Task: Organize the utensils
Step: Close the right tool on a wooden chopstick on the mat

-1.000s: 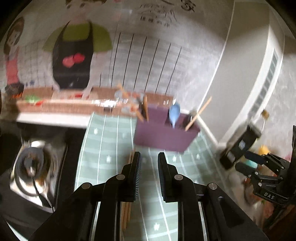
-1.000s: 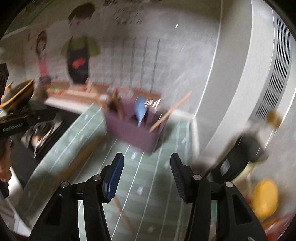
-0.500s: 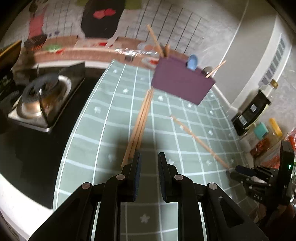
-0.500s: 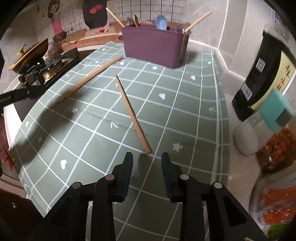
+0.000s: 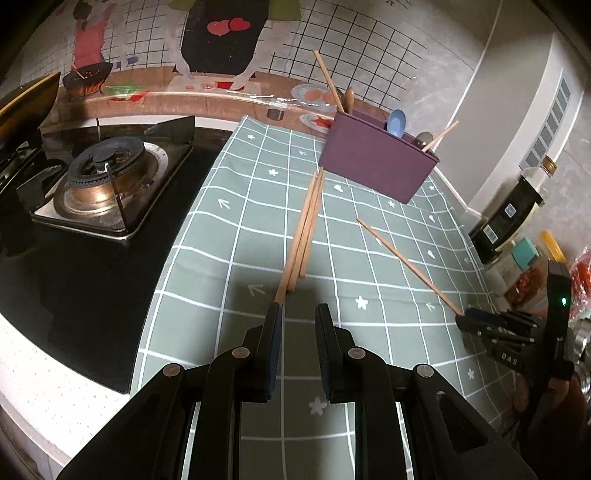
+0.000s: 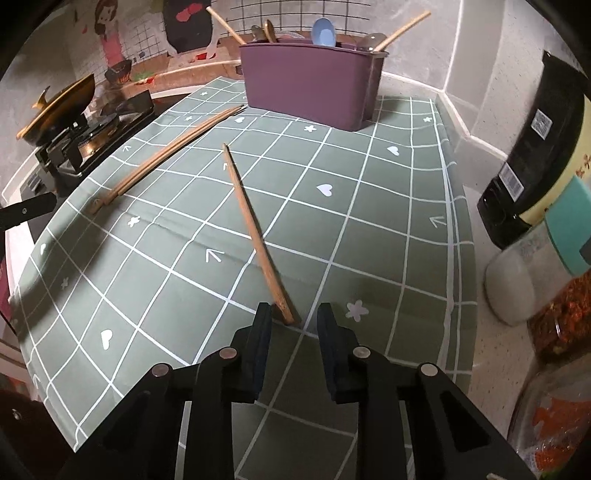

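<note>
A bundle of wooden chopsticks (image 5: 304, 230) lies on the green checked mat (image 5: 240, 229), running toward a purple utensil holder (image 5: 376, 162). A single chopstick (image 5: 406, 264) lies to the right. My left gripper (image 5: 298, 314) is open, its tips just at the near end of the bundle. In the right wrist view my right gripper (image 6: 293, 315) is open, with the near end of the single chopstick (image 6: 255, 232) between its tips. The bundle (image 6: 162, 158) and the holder (image 6: 310, 85), with a blue spoon (image 6: 324, 32) and other utensils, lie beyond. The right gripper also shows in the left wrist view (image 5: 469, 321).
A gas stove burner (image 5: 107, 177) on a black cooktop sits left of the mat. A dark bottle (image 6: 535, 147), a teal-lidded jar (image 6: 532, 266) and spice jars (image 6: 565, 314) stand along the right edge. A pan (image 6: 55, 110) sits on the stove. The tiled wall is behind the holder.
Both grippers have tilted down and moved closer to the mat. The left now reaches the bundle's near end. The right now has the single chopstick's end between its tips.
</note>
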`<action>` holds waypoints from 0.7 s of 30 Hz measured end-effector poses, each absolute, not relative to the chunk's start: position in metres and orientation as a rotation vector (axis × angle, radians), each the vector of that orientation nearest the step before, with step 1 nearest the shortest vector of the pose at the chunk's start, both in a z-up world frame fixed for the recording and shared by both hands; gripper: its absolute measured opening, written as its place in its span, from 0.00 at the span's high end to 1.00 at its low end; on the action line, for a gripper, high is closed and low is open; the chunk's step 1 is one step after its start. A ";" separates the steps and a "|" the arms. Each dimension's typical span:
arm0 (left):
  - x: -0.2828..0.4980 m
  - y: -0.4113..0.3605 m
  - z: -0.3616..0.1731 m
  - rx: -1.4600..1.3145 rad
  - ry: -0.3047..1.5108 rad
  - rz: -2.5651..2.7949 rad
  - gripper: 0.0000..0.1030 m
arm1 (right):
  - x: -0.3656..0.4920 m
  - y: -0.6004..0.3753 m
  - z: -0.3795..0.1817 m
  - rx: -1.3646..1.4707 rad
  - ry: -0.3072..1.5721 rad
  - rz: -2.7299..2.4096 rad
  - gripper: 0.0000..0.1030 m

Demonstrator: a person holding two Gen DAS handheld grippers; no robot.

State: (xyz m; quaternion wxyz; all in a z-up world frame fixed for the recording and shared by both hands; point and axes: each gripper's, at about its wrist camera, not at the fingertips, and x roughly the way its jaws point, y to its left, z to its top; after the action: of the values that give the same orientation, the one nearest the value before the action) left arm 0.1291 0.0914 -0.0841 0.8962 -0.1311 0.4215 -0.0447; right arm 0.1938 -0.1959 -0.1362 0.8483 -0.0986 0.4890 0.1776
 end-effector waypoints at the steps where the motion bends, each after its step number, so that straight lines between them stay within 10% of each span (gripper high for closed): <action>1: 0.127 0.092 -0.085 -0.273 0.878 -0.101 0.81 | 0.194 -0.194 -0.136 -0.208 1.028 0.377 0.81; 21: 0.173 0.067 -0.108 -0.279 0.968 -0.195 0.81 | 0.178 -0.199 -0.082 -0.106 0.905 0.294 0.95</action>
State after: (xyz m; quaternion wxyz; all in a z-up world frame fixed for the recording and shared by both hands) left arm 0.1725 0.0666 -0.1080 0.8713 -0.1333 0.4630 -0.0932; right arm 0.1779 -0.1989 -0.0819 0.8875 -0.0512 0.4356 0.1414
